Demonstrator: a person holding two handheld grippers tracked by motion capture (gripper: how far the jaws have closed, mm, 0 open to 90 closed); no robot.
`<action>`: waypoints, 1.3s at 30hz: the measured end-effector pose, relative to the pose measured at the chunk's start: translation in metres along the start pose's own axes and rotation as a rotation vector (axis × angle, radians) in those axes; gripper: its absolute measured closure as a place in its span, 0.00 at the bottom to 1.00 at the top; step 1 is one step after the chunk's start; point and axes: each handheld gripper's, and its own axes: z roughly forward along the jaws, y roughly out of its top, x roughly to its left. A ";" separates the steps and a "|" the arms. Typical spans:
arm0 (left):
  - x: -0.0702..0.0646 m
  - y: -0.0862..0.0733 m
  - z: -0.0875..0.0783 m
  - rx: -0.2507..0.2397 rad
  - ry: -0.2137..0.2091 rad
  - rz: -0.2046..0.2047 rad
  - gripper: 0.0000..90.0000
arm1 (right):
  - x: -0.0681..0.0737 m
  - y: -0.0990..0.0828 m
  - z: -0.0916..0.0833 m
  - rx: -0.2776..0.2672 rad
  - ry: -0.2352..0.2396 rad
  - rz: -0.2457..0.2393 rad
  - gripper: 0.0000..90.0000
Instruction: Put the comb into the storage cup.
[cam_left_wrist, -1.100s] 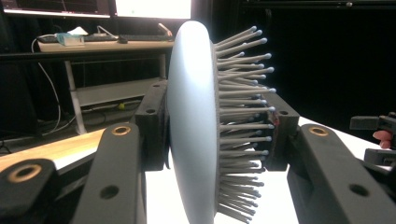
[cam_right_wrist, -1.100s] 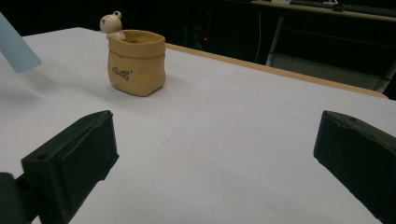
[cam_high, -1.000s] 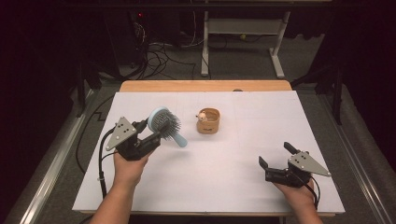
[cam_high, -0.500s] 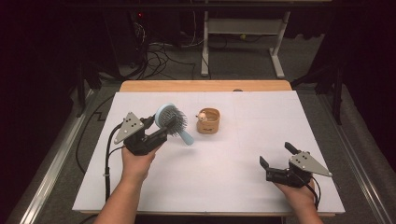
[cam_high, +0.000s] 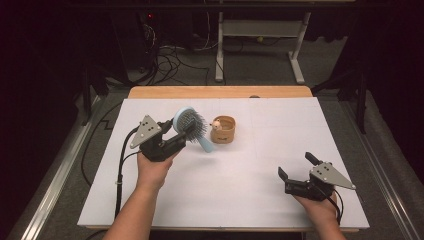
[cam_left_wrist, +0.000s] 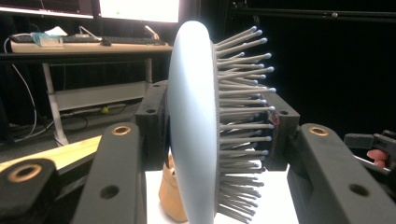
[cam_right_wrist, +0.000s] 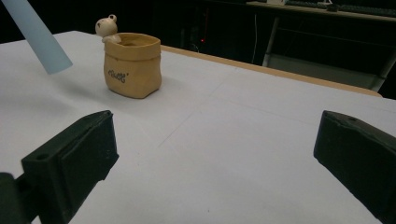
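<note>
While its two black fingers clamp the round head, the left gripper (cam_high: 175, 140) holds one pale blue plastic hairbrush (cam_high: 191, 127) with stiff grey bristles above the white counter (cam_high: 240, 190), just beside one tan sack-shaped ceramic pot (cam_high: 223, 130). The right gripper (cam_high: 297, 170) rests with fingers spread, nothing between them.

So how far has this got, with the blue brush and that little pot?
Done: the hairbrush is picked up, clamped by its head in the left gripper and held above the table. In hand: it hangs beside the small tan pot, handle pointing down. Probably left: getting the handle into the pot and letting go. The right gripper rests open and empty.
</note>
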 end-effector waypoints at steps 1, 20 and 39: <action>0.000 0.002 0.001 -0.007 -0.002 -0.005 0.60 | 0.000 0.000 0.000 0.000 0.000 -0.001 0.00; -0.007 0.023 0.022 -0.032 -0.026 0.006 0.60 | 0.000 0.000 0.001 0.002 0.003 0.001 0.00; -0.006 0.035 0.047 -0.038 -0.027 0.010 0.60 | 0.000 0.000 0.000 -0.005 0.001 0.000 0.00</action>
